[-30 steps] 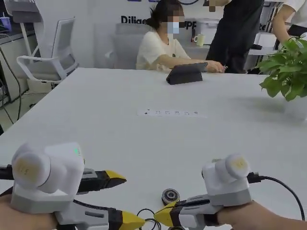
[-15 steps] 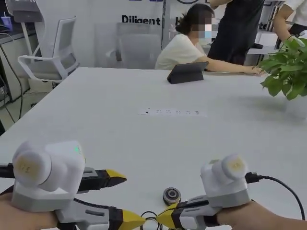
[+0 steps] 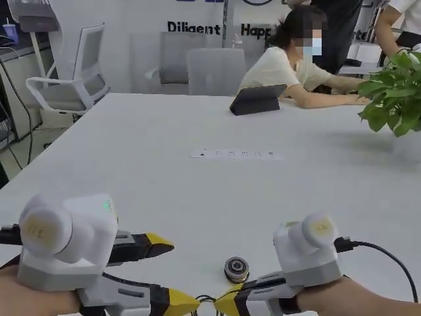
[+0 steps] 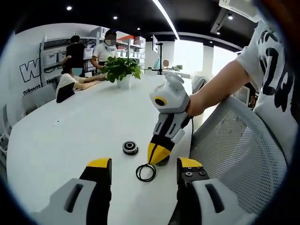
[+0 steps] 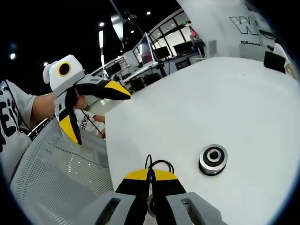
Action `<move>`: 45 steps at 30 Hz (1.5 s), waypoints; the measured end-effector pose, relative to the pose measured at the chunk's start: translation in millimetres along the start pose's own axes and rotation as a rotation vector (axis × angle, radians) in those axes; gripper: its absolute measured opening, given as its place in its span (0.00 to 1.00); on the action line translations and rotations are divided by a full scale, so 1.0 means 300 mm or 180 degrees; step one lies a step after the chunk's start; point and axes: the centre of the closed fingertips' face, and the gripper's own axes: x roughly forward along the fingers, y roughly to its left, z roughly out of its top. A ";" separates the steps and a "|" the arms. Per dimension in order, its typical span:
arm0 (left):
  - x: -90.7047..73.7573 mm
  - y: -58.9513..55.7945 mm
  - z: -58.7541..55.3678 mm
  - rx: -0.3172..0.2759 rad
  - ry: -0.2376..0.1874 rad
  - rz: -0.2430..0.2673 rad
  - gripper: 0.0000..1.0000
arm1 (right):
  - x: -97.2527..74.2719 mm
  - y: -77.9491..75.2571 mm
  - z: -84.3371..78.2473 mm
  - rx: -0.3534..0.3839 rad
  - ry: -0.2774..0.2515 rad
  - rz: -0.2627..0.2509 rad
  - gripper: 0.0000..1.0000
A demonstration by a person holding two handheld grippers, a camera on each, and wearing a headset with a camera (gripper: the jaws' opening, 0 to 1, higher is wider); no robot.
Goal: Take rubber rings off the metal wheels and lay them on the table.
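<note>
Working outward from the right gripper (image 5: 149, 176): its yellow-tipped jaws are drawn together, and the thin black rubber ring (image 4: 138, 173) loops out from their tips. We read the ring as nipped by its rim, though the contact is too small to be sure. In the left gripper view the ring lies flat on the white table (image 3: 230, 197), close to the near edge. The left gripper (image 4: 144, 164) hovers just beside, jaws wide apart with nothing in them, and the ring lies ahead between them. Near the ring but apart from it, a small round metal wheel (image 4: 130, 147) lies flat. A dark shape under the right gripper's tips may be a second wheel; we cannot tell.

Step in hand, as we judge it: laying the ring down. To do it well we would hold the tips low and part the jaws slowly, so the springy ring neither flicks away nor clings to a pad, then lift straight up clear of it. The left gripper should stay off the ring, ready for the wheel.

Containers: one, a white pot (image 4: 124, 83) far across the table, holding a leafy green plant (image 4: 119, 69).
</note>
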 end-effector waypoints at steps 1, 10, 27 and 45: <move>0.000 0.000 -0.001 -0.0001 0.0003 -0.0001 0.53 | -0.001 -0.003 0.000 0.0003 -0.0002 -0.0014 0.00; 0.004 -0.003 -0.010 -0.0007 0.0034 -0.0010 0.53 | -0.001 -0.013 -0.007 -0.0040 0.0028 -0.0068 0.04; 0.014 0.000 -0.016 -0.0006 0.0079 -0.0027 0.53 | -0.029 -0.049 0.007 -0.0122 -0.0040 -0.0206 0.18; 0.029 0.048 0.008 -0.0050 0.0041 0.0012 0.53 | -0.105 -0.123 0.062 -0.0096 -0.0322 -0.0406 0.23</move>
